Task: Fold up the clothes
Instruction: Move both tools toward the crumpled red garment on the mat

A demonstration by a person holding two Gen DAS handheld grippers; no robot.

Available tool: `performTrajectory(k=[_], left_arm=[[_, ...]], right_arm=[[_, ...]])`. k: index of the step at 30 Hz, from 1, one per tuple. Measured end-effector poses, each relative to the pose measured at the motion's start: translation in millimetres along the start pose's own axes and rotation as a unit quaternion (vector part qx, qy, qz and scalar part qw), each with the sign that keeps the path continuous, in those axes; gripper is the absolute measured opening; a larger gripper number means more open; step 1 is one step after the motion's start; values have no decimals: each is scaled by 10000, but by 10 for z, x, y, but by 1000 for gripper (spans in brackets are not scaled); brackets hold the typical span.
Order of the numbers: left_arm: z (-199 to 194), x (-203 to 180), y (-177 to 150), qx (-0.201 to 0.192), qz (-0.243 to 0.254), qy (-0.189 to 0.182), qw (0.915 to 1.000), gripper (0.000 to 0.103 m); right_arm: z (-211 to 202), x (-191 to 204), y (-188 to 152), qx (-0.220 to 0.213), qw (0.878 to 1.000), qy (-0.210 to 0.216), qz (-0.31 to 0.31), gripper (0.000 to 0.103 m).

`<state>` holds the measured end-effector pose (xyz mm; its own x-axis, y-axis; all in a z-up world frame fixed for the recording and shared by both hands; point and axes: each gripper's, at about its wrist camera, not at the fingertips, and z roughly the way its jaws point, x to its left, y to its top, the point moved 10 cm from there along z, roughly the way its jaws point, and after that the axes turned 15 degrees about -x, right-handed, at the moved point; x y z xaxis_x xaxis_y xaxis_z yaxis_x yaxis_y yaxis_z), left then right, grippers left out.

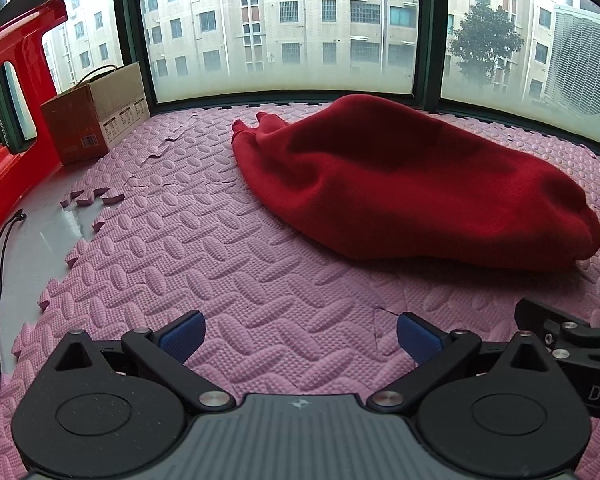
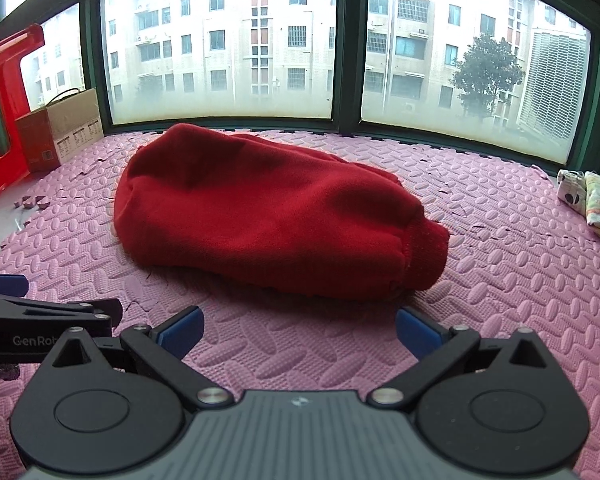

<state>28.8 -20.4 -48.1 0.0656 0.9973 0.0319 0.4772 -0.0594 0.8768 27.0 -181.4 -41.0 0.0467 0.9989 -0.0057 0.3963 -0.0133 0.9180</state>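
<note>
A red garment lay bundled in a soft, rounded heap on the pink foam mat, in the far half of the surface, with a ribbed cuff or hem at its near right end. Just near of it, the right gripper hovered over bare mat, its blue-padded jaws spread wide and holding nothing. The left gripper sat further left, well apart from the cloth, jaws equally wide and empty.

The mat was made of interlocking tiles, some edges lifted and a few missing at the left, where grey floor showed. Beyond stood dark-framed windows facing apartment blocks. At far left were a cardboard box and a red plastic object, cut off by the frame. Small patterned fabric items at far right were hard to identify
</note>
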Motion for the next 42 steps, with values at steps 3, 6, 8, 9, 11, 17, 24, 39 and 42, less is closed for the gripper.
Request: performTrajectory(k=[3,6,8,9,11,17,24,39,42], left_arm=[[-169,-30,-8,-29,-11,-38,10000,103],[-371,-60,-20,-14,-56,-125,9999,103],[-515,-75,-26,-76,-38,-160,9998,103],[-567,-82,-32,-98,-8,-165,9998,103],[-685,-99,-54,-106,40,-166,9998,103],[-984,-152,-97,-119,68,-227,9996,103],[-1187,-159,-144,-141,153,-252,9995,103],[-1250,-220,-144,-1,249,-299,9992,103],[-1223,-233,-111,30,258,-302,9992,103]], right_arm=[[-232,-37,50,-216,9998,-33,14,103],[-417,-70,89,-308,9994,4,154,103],[-531,-84,109,-370,9991,8,196,103],[-640,-97,132,-477,9987,2,188,103],[-773,-100,143,-559,9983,22,134,103],[-1089,-69,137,-693,9975,45,-90,103],[-1378,-47,85,-638,9979,47,-63,103],[-1448,-89,9,-433,9990,131,23,103],[-1412,-95,45,-386,9990,202,49,103]])
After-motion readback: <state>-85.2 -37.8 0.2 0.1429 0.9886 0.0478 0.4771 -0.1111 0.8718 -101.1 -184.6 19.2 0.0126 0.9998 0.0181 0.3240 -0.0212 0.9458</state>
